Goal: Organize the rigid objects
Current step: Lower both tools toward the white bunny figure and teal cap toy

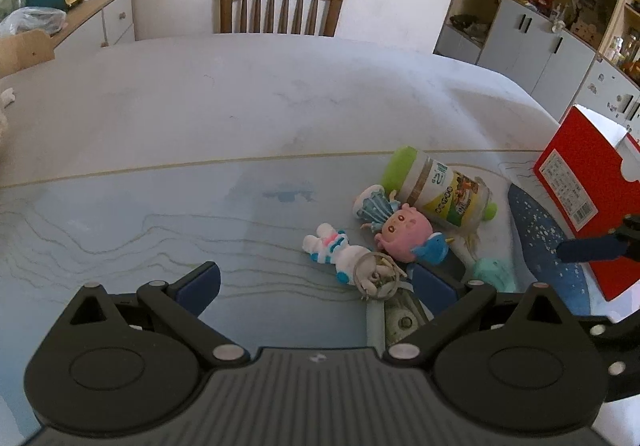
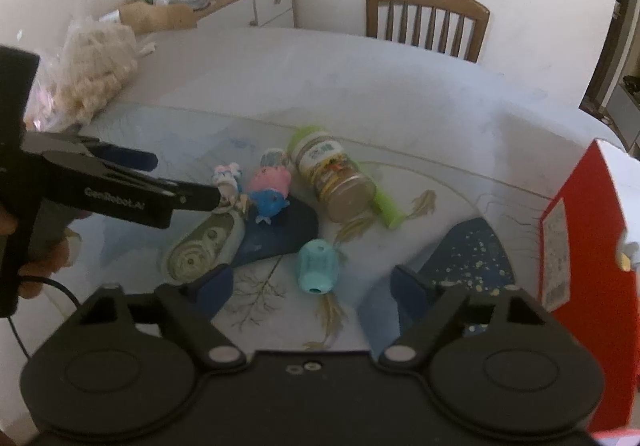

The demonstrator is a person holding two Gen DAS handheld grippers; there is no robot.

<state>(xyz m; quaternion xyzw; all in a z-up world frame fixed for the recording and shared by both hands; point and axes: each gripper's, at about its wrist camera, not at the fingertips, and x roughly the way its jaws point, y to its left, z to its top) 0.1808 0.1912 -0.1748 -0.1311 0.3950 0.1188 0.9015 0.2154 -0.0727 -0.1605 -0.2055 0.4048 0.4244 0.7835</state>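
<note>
Right gripper (image 2: pixel 308 286): jaws apart, empty, aimed down at teal barrel-shaped toy (image 2: pixel 318 266) lying just ahead between them, long axis running away from camera. Left gripper (image 1: pixel 316 282): wide apart, empty, white figurine keychain (image 1: pixel 340 254) just ahead toward right finger. Beyond: spice jar (image 2: pixel 334 178), red box (image 2: pixel 580 230), glass-topped table (image 1: pixel 160 214), wooden chair (image 1: pixel 280 6).

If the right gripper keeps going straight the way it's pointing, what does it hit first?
Most likely the small teal toy, lying between the open jaws of the right gripper just ahead; depth is hard to judge in this view.
</note>
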